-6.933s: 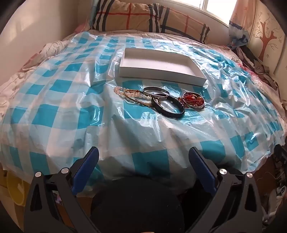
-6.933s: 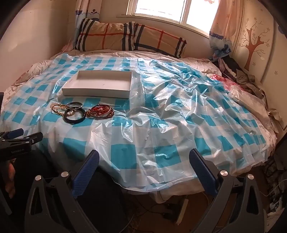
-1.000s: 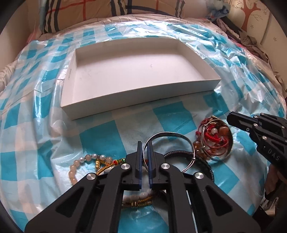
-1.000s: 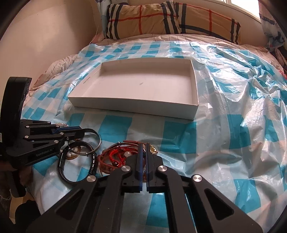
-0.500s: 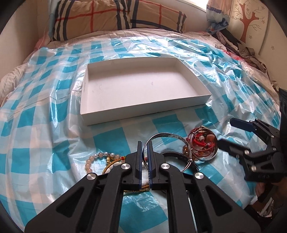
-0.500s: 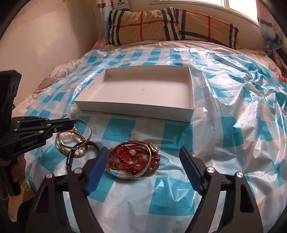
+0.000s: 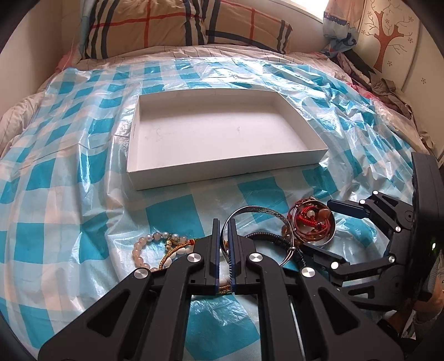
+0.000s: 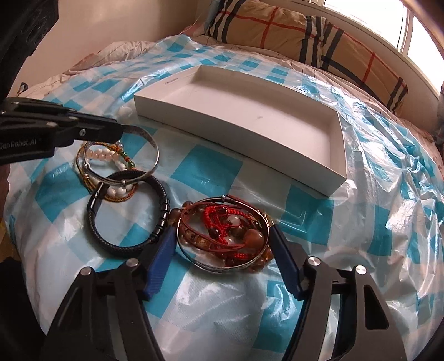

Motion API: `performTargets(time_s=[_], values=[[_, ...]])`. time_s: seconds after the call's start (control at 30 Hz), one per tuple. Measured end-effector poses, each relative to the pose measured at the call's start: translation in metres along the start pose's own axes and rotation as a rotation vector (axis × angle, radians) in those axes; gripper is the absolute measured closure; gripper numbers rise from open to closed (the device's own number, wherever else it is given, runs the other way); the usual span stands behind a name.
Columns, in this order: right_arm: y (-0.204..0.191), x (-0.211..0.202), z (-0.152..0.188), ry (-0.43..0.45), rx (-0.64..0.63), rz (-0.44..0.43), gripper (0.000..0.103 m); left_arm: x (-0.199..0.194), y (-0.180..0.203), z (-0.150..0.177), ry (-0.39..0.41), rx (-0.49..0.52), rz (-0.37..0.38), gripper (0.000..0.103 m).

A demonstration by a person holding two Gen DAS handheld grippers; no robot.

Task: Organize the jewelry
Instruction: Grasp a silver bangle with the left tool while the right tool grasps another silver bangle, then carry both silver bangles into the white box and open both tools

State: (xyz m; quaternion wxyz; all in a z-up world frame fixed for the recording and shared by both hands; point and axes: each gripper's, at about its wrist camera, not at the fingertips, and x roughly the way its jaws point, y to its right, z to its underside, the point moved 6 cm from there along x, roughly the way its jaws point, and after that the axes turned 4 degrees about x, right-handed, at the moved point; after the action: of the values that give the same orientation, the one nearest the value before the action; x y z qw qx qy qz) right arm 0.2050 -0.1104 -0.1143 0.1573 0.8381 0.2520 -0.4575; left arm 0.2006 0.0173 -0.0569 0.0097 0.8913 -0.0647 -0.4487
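Observation:
My left gripper is shut on the rim of a silver bangle and holds it tilted above the other jewelry; it also shows in the right wrist view. My right gripper is open, its jaws on either side of a cluster of red cord and brown bead bracelets. A black braided bracelet lies left of the cluster. A pearl bracelet and gold cords lie under the bangle. An empty white shallow box sits behind them.
The bed is covered by a blue-and-white checked plastic sheet. Plaid pillows lie at the head by the wall. Crumpled clothes lie at the far right edge. The right gripper shows in the left wrist view.
My right gripper has lowered and closed in around the red bead cluster, jaws still apart. My left gripper has lifted the silver bangle a little and drawn back from the box.

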Motion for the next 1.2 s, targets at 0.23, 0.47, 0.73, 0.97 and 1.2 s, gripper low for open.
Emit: performTargets(time_s=[0.23, 0.47, 0.73, 0.97, 1.2], values=[[0.014, -0.034, -0.009, 0.099, 0.105, -0.044, 0.037, -0.005, 0.000, -0.006, 0.019, 0.002, -0.006, 0.098], [0.024, -0.037, -0.036, 0.160, 0.123, -0.028, 0.037, 0.001, -0.003, -0.030, 0.049, -0.007, -0.024, 0.098], [0.034, -0.018, -0.075, 0.202, 0.103, -0.017, 0.037, 0.018, -0.018, -0.068, 0.088, -0.041, -0.045, 0.098], [0.038, 0.008, -0.110, 0.224, 0.073, -0.015, 0.037, 0.044, -0.027, -0.093, 0.101, -0.060, -0.069, 0.098], [0.045, 0.041, -0.118, 0.188, 0.073, 0.024, 0.023, 0.087, -0.042, -0.103, 0.031, -0.073, -0.131, 0.097]])
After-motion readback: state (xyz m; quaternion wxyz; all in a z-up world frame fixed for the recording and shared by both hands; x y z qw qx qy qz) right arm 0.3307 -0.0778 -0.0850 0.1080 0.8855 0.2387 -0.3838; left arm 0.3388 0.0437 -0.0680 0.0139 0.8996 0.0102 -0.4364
